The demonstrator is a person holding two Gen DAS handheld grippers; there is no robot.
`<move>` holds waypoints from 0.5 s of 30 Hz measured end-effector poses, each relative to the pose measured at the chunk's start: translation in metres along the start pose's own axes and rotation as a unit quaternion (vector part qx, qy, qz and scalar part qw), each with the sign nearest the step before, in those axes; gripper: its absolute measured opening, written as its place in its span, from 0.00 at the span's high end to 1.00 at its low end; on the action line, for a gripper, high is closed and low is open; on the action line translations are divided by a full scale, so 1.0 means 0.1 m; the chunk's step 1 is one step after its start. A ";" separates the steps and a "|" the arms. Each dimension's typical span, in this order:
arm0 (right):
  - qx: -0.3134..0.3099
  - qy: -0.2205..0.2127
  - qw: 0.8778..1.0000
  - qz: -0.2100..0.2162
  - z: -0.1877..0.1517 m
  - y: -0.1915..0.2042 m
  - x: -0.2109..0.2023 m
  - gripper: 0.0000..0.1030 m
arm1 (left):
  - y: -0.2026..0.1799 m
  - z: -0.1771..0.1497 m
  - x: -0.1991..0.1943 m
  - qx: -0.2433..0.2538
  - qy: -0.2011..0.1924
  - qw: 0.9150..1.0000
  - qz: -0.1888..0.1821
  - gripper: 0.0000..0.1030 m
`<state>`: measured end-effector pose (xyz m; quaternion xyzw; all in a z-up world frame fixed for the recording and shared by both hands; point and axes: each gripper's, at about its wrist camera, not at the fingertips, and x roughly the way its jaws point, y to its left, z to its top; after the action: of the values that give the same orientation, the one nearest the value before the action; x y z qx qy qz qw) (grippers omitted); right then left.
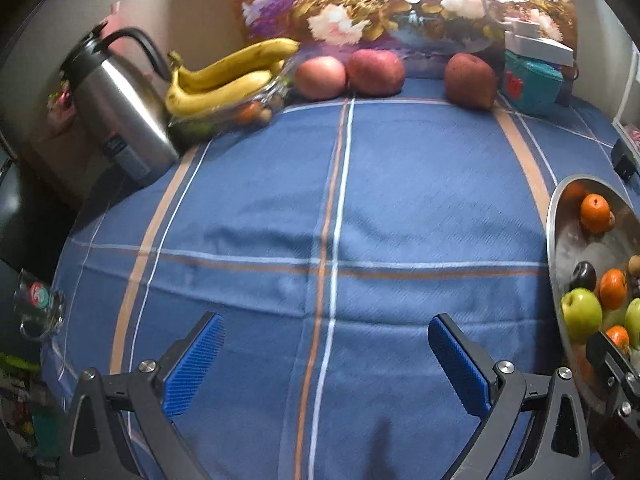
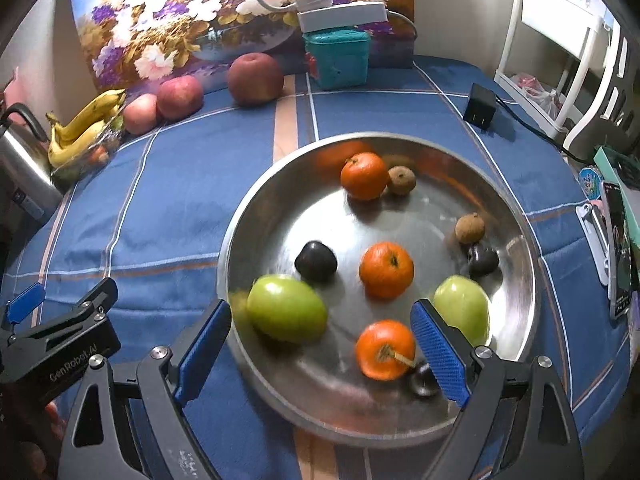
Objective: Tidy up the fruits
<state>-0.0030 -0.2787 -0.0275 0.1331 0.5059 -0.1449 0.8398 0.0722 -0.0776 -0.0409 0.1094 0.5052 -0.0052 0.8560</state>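
A steel basin (image 2: pixel 516 216) on the blue cloth holds two green apples (image 2: pixel 286 313) (image 2: pixel 464 308), three oranges (image 2: pixel 386 270), dark plums (image 2: pixel 316 261) and small brown fruits (image 2: pixel 470 228). My right gripper (image 2: pixel 320 320) hangs open over the basin's near side, nothing pressed between its pads; an orange (image 2: pixel 384 349) and the left green apple lie below the gap. My left gripper (image 1: pixel 326 344) is open over bare cloth, with the basin (image 1: pixel 554 216) at its right. Three red apples (image 1: pixel 374 72) and bananas (image 1: pixel 224 76) in a glass dish sit at the back.
A steel kettle (image 1: pixel 120 120) stands at the back left, a teal box (image 2: pixel 338 58) with a lamp at the back centre. A black charger (image 2: pixel 480 111) and cord lie right of the basin, a phone (image 2: pixel 618 252) at the right edge. A glass mug (image 1: pixel 38 308) sits at the left edge.
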 end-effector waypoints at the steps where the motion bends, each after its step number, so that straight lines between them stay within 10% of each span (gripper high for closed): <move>1: -0.002 0.002 1.000 0.000 -0.03 0.01 -0.02 0.11 | 0.02 -0.02 -0.01 0.000 0.003 1.000 0.004 0.00; 15: -0.024 0.012 1.000 -0.003 -0.44 0.14 -0.22 0.11 | 0.29 -0.41 -0.27 0.000 0.013 1.000 0.005 0.00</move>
<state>-0.0429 -0.2477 -0.0269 0.1134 0.5201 -0.1340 0.8359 0.0269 -0.0445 -0.0316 0.1119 0.5153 0.0007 0.8497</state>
